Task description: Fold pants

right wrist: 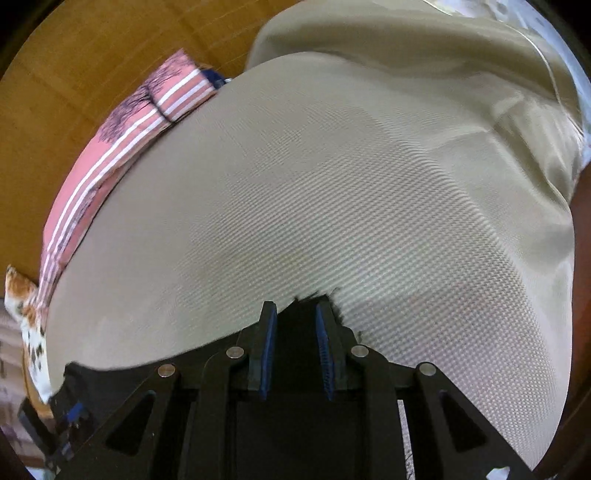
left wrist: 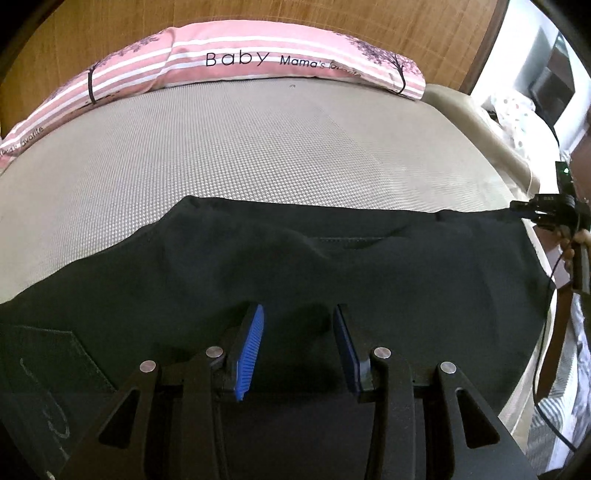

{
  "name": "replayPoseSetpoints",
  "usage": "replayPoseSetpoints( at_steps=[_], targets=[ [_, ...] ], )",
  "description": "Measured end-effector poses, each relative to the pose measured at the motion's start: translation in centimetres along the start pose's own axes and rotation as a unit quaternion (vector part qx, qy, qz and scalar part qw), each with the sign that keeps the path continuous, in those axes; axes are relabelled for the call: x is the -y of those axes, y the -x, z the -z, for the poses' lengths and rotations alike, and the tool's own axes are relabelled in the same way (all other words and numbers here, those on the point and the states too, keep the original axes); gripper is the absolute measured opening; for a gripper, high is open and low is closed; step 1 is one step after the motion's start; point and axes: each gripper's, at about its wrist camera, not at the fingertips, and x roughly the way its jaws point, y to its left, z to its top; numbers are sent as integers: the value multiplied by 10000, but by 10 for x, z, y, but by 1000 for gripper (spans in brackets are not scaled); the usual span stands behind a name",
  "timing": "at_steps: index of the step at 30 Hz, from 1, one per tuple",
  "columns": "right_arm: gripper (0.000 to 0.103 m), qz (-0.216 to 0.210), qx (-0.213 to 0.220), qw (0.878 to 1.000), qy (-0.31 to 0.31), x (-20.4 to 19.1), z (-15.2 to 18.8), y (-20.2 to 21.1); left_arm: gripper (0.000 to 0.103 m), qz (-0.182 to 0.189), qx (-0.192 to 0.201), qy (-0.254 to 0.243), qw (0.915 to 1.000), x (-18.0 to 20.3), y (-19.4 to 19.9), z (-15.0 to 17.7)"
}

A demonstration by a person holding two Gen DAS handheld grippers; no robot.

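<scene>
A: Black cloth, that is the pants, spread on the bed right ahead of the left gripper and also under it.

B: Does this gripper have hold of them?

A: No, I think not. Its blue pads stand partly apart and the cloth lies flat below them, not pinched between. One far edge of the pants runs straight across in front of this gripper, and a stitched pocket shows to its left side.

B: And the other one?

A: The right gripper has its pads close together, with only a narrow gap. Dark cloth fills this gap and a frayed corner of the pants comes out just past the tips, so I judge that it clamps this corner. In the left view the right gripper is far to the right, at the end of that straight edge.

B: How far is the folding, then?

A: Early or in the middle, as I read it. The pants look laid out wide and quite smooth, maybe already doubled once, but I cannot tell the layers. No small packet is there yet. More folds are left, and the held corner is not yet set down.

B: Anything near?

A: Only a pink striped pillow well beyond the pants, at the wooden headboard.
</scene>
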Motion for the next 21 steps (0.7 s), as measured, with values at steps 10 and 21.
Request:
replayPoseSetpoints(
  at_steps=[10, 21],
  targets=[
    [3, 307, 720, 9964, 317, -12, 9, 23, 41, -76, 94, 110, 9999, -3, 2, -1],
    [1, 904, 1008, 9907, -120, 0, 12, 0, 41, -344, 364, 379, 9980, -40, 6, 6]
  ],
)
